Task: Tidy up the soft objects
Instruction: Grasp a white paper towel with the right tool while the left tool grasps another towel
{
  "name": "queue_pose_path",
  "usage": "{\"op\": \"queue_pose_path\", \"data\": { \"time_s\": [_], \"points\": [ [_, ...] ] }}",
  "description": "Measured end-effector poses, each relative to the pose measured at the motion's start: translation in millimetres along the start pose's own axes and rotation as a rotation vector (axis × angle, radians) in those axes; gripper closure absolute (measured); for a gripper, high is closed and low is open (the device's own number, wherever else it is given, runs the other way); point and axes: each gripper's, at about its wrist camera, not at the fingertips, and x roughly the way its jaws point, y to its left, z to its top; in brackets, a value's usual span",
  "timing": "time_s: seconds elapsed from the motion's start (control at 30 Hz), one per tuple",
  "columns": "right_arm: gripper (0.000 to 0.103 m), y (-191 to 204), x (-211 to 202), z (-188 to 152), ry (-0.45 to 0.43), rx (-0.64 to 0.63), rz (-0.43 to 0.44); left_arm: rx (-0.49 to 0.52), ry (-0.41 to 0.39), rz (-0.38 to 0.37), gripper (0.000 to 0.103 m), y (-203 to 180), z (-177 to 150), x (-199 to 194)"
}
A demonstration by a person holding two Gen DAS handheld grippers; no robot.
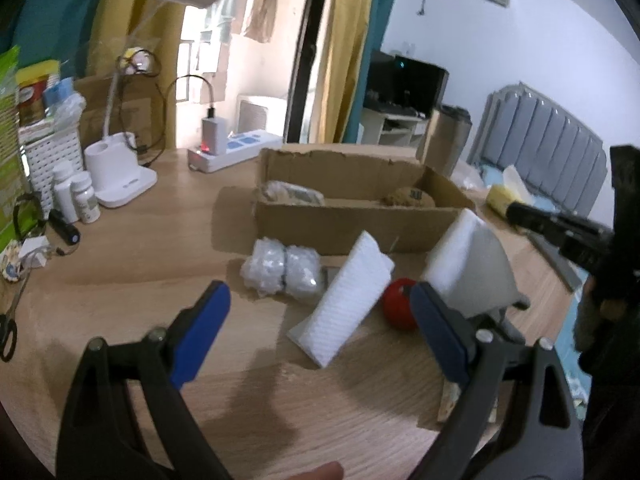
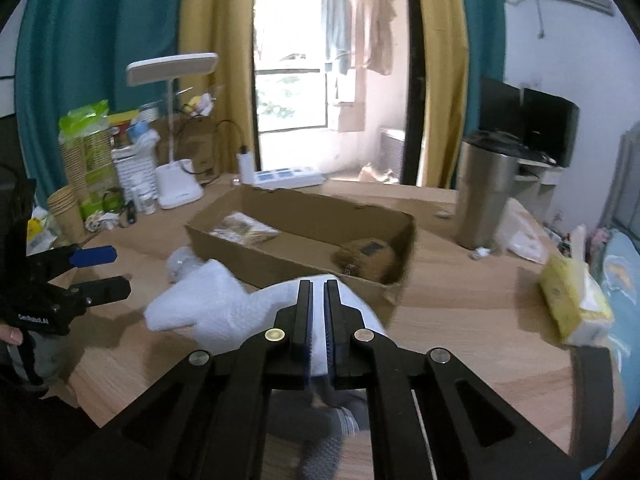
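Right claw (image 2: 319, 320) clamping white foam sheet (image 2: 360, 312), left claw (image 1: 320, 312) spread, seemingly empty

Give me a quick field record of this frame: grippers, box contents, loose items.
left gripper: open, empty, above the table
right gripper: shut on white foam sheet
cardboard box: open top, holds a plastic-wrapped packet and a brown soft item
loose by box: bubble-wrap bundle, white foam block, red ball
tissue pack: on table, right of box
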Motion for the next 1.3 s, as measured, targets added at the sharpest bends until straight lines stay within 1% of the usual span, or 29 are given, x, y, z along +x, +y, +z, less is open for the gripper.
{"op": "queue_pose_path", "data": {
  "time_s": [0.1, 0.2, 0.23, 0.27, 0.3, 0.33, 0.37, 0.43, 0.53, 0.57, 0.6, 0.73, 0.77, 0.83, 0.87, 0.93, 0.97, 1.0, 1.03, 1.07, 1.17, 1.3],
  "points": [
    [0.097, -10, 3, -10, 0.017, 0.028, 0.005, 0.041, 0.022, 0.001, 0.010, -12, 1, 11],
    [0.096, -12, 6, -18, 0.025, 0.052, 0.047, 0.089, 0.065, 0.033, 0.010, -23, 2, 28],
    [0.089, -10, 8, -19, 0.026, 0.055, 0.053, 0.100, 0.077, 0.049, 0.010, -26, 3, 34],
    [0.066, -9, 9, -20, 0.027, 0.052, 0.053, 0.104, 0.089, 0.058, 0.010, -27, 3, 39],
    [0.052, -6, 11, -20, 0.022, 0.049, 0.053, 0.106, 0.098, 0.065, 0.010, -28, 4, 43],
    [0.033, -5, 12, -20, 0.012, 0.053, 0.060, 0.107, 0.106, 0.069, 0.011, -29, 4, 46],
    [0.032, -5, 13, -19, 0.006, 0.061, 0.075, 0.108, 0.111, 0.069, 0.011, -30, 4, 49],
    [0.032, -4, 18, -19, 0.007, 0.071, 0.099, 0.109, 0.123, 0.075, 0.011, -31, 4, 54],
    [0.032, -3, 29, -20, 0.022, 0.068, 0.084, 0.105, 0.162, 0.063, 0.012, -31, 0, 62],
    [0.032, -3, 36, -22, 0.038, 0.069, 0.083, 0.104, 0.175, 0.055, 0.018, -31, -1, 65],
    [0.032, -3, 39, -24, 0.048, 0.070, 0.084, 0.104, 0.187, 0.042, 0.030, -31, -3, 67],
    [0.032, -3, 53, -29, 0.089, 0.080, 0.093, 0.110, 0.223, 0.032, 0.042, -32, -8, 75],
    [0.032, -3, 53, -29, 0.089, 0.082, 0.094, 0.112, 0.228, 0.030, 0.052, -32, -9, 76],
    [0.032, -3, 55, -29, 0.093, 0.080, 0.104, 0.112, 0.249, 0.027, 0.059, -32, -11, 80],
    [0.032, -2, 57, -29, 0.105, 0.076, 0.107, 0.113, 0.254, 0.024, 0.065, -32, -12, 82],
    [0.032, -1, 58, -30, 0.110, 0.069, 0.106, 0.115, 0.255, 0.011, 0.068, -33, -12, 82],
    [0.038, 1, 59, -30, 0.111, 0.061, 0.106, 0.116, 0.247, -0.005, 0.076, -34, -12, 80],
    [0.046, 2, 59, -30, 0.112, 0.054, 0.108, 0.118, 0.243, -0.013, 0.080, -35, -12, 78],
    [0.065, 3, 60, -31, 0.117, 0.049, 0.106, 0.121, 0.239, -0.018, 0.081, -35, -12, 77],
    [0.077, 4, 61, -32, 0.125, 0.040, 0.097, 0.121, 0.236, -0.024, 0.083, -35, -12, 75],
    [0.087, 7, 58, -32, 0.105, 0.026, 0.099, 0.113, 0.229, -0.035, 0.083, -33, -11, 71],
    [0.092, 5, 52, -31, 0.066, 0.029, 0.107, 0.099, 0.188, -0.047, 0.085, -30, -7, 57]
  ]
}}
